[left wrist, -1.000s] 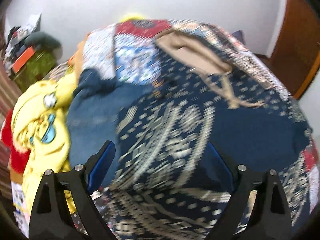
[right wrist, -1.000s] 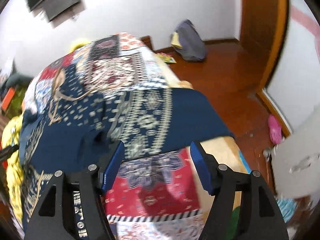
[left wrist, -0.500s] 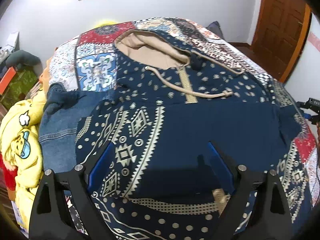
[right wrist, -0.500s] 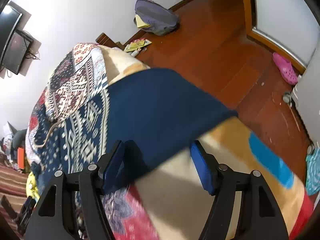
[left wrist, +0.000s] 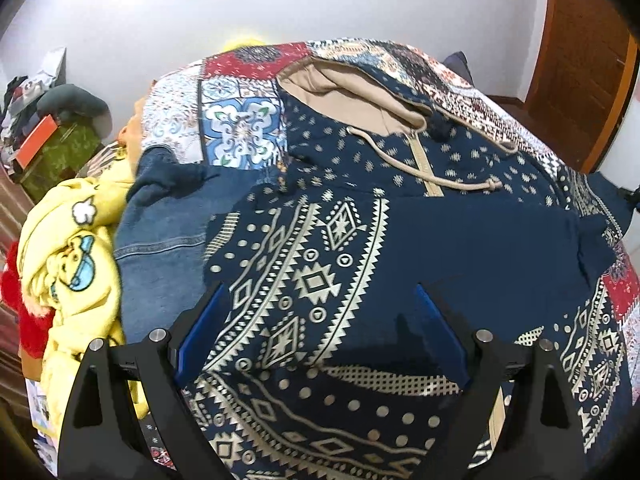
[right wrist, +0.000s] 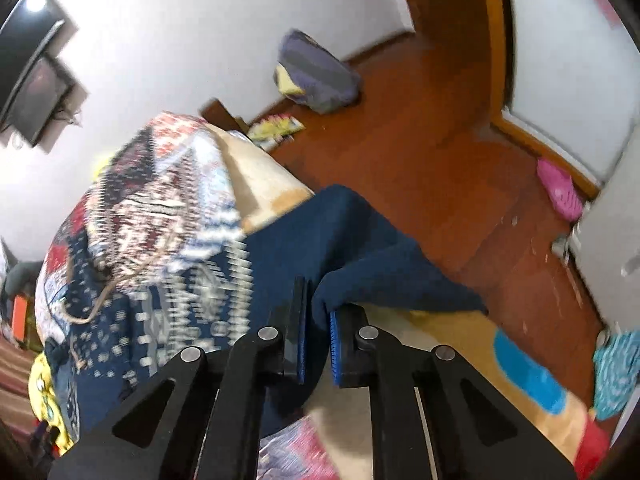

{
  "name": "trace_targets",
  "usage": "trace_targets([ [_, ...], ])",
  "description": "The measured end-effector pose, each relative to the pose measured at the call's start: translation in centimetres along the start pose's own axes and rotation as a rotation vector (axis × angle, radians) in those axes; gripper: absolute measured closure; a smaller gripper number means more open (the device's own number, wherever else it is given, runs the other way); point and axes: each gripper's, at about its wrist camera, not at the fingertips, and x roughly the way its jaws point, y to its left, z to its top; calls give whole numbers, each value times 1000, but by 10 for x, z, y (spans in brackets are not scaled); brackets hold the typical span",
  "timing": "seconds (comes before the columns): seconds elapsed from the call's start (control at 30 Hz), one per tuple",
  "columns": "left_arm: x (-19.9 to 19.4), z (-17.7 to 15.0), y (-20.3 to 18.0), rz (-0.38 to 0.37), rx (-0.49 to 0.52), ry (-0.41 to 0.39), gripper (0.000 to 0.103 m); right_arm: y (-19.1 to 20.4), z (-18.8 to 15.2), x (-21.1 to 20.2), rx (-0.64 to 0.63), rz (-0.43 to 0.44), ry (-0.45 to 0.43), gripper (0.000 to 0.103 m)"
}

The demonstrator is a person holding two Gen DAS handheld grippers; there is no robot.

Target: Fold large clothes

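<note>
A large navy hoodie [left wrist: 400, 248] with cream geometric patterns, a beige-lined hood and drawstrings lies spread on the bed. My left gripper [left wrist: 320, 340] is open and hovers over its patterned lower front, holding nothing. My right gripper [right wrist: 318, 344] is shut on a plain navy sleeve of the hoodie [right wrist: 352, 248] that hangs over the bed's right edge. The sleeve's cuff end drapes past the fingers toward the floor.
A patchwork bedspread [left wrist: 240, 120] covers the bed. A denim garment [left wrist: 164, 232] and a yellow cartoon garment [left wrist: 68, 256] lie at the left. The wooden floor [right wrist: 460, 168] holds a grey bag [right wrist: 316, 76], a pink slipper [right wrist: 560, 192] and a door frame.
My right gripper has closed on the navy sleeve at the bed's right edge; it was open before. My left gripper stayed open and steadied over the hoodie front.
</note>
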Motion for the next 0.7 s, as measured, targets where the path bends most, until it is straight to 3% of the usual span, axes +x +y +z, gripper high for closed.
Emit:
trace_targets([
  [0.2, -26, -3, 9, -26, -13, -42, 11, 63, 9, -69, -163, 108, -133, 96],
  [0.37, -42, -10, 12, -42, -3, -65, 11, 145, -10, -109, -403, 210, -187, 96],
  [0.5, -50, -17, 15, -45, 6, -71, 11, 195, -38, -101, -524, 276, -126, 96],
  [0.7, -53, -26, 23, -60, 2, -52, 11, 239, -102, -39, -607, 302, 81, 96],
])
